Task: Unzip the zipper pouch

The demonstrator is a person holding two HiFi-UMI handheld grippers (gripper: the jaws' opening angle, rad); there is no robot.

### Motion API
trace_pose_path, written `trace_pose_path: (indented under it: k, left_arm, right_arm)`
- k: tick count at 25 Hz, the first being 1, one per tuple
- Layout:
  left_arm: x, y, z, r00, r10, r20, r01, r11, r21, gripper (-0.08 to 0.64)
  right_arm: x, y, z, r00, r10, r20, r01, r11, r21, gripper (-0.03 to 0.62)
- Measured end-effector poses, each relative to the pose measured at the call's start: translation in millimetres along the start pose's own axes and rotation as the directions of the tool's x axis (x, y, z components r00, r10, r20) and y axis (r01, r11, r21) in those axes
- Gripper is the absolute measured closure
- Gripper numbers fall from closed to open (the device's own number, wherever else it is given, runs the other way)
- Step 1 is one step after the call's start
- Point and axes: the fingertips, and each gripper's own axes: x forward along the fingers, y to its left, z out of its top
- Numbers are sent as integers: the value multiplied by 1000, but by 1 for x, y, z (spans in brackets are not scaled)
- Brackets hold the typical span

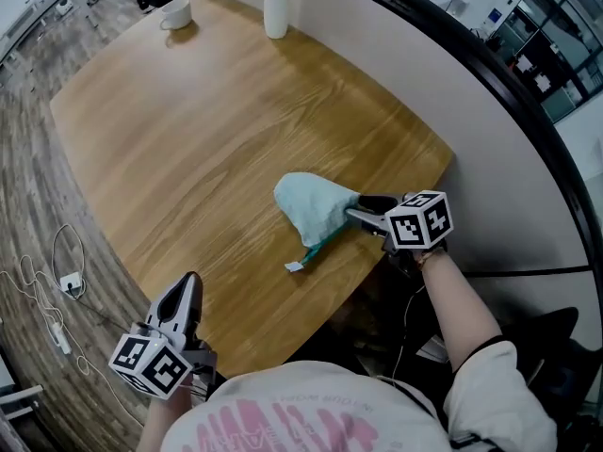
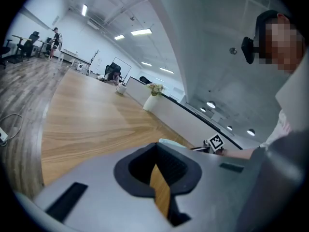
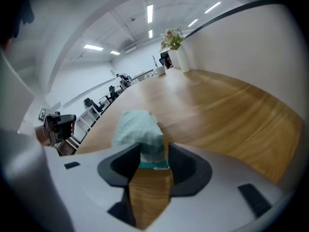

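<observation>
A pale mint zipper pouch (image 1: 313,207) lies bunched on the wooden table (image 1: 207,121) near its right edge, with a teal strip and a small white tag (image 1: 295,266) trailing toward me. My right gripper (image 1: 364,211) reaches in from the right, and the pouch's end (image 3: 137,129) sits between its jaws, which stand apart. A teal zipper edge (image 3: 153,166) shows at the jaw mouth. My left gripper (image 1: 188,288) hovers at the table's near edge, well left of the pouch, shut and holding nothing. In the left gripper view the pouch (image 2: 169,142) peeks over the gripper (image 2: 157,170).
A white vase with flowers (image 1: 276,12) and a white cup (image 1: 176,12) stand at the table's far end. Cables with a plug (image 1: 66,281) lie on the floor to the left. A curved wall (image 1: 452,73) runs close along the table's right side.
</observation>
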Motion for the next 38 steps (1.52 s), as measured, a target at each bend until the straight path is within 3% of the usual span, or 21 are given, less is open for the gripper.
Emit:
trace_pose_path:
  k: [9,16,19,23,26,28,31,35,38]
  left_arm:
    - [-1,-8,11,998,23,56,-24,1000,1,560]
    - [-9,7,12,998,-60,31,59,998,24,560]
    - [-17,7,15,993,-116,-20,117,991,60,560]
    - [-35,10,19,979,-196,-61,203,971,127,558]
    - [-49,14,18,963,-256,-88,267,953,146,558]
    - [-57,13,15,948,-299,-113,314,937,155,558]
    - [-67,-1,9,920,-362,-147,384,910,159,560]
    - [-79,-18,14,883,-435,-175,463,870,171,560]
    - [-89,-22,27,872,-462,-162,489,841,231,558]
  right_arm:
    - [8,5,-7,996,60,-63,-58,998,29,494]
    - [11,43,-33,999,49,7,-49,978,201,578]
    - [6,81,-37,993,53,106,-89,921,380,583]
    - [12,143,-35,956,47,289,-222,762,608,583]
    - [25,187,-26,914,39,404,-328,655,680,583]
    - [33,210,-20,889,30,456,-380,603,701,583]
    - [30,233,-13,861,5,508,-420,569,707,583]
    - [18,259,8,819,-41,572,-453,565,690,583]
    - [12,280,30,774,-43,632,-503,564,655,584]
